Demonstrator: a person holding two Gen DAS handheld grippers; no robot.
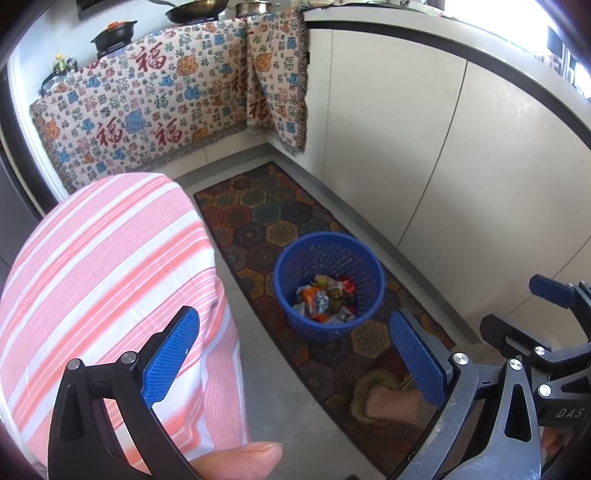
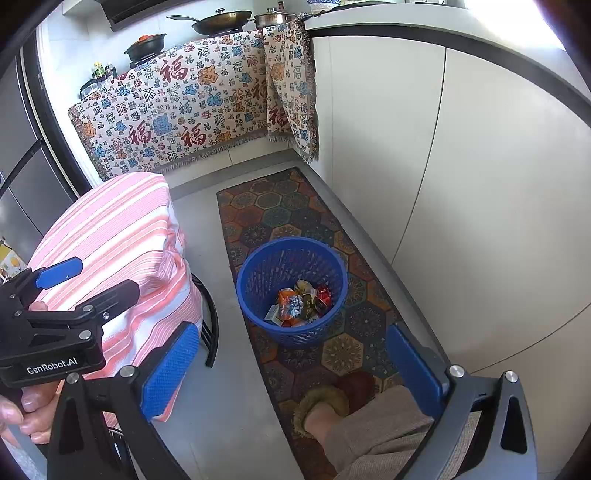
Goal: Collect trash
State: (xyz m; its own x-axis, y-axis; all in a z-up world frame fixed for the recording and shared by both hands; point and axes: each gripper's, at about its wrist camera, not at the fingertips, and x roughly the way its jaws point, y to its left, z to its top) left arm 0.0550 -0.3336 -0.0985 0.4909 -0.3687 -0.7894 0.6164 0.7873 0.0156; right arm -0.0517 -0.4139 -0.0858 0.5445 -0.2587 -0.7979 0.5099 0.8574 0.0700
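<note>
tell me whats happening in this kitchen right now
A person stands on the patterned floor mat holding two grippers, both open and empty. The left gripper and right gripper point down at a blue basket on the mat, which already holds crumpled wrappers. No loose trash shows on the floor.

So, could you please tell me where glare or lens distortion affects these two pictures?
Left wrist view: the window at top right is blown out white, and the countertop edge bows strongly. Right wrist view: similar glare at top right; the basket and its wrappers stay sharp.
</note>
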